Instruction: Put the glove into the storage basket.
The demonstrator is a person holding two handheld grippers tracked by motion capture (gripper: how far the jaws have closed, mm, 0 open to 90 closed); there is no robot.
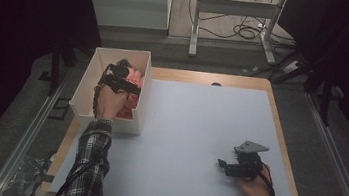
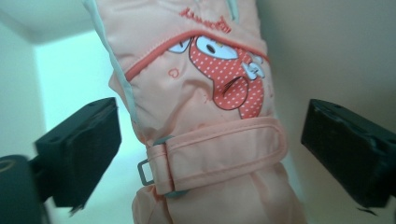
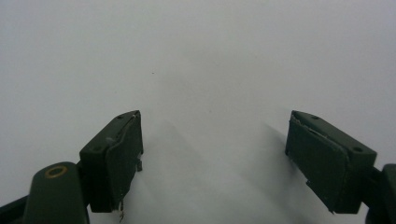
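Observation:
A peach-pink glove (image 2: 205, 88) with a red polka-dot cartoon patch and a strap with a grey buckle lies inside a white box (image 1: 143, 105) at the table's left edge. In the high view the glove (image 1: 136, 80) shows as pink fabric in that box. My left gripper (image 1: 122, 69) hangs inside the box over it. In the left gripper view my left gripper (image 2: 210, 154) is open, its jaws standing wide on either side of the glove's cuff without touching it. My right gripper (image 1: 223, 164) rests low at the table's near right. In the right gripper view my right gripper (image 3: 212, 154) is open over bare white surface.
The white tabletop (image 1: 200, 121) stretches between the box and the right hand, with a wooden edge around it. More pink fabric lies in the box's near end. Beyond the table stand a metal frame (image 1: 233, 14) and loose cables on the floor.

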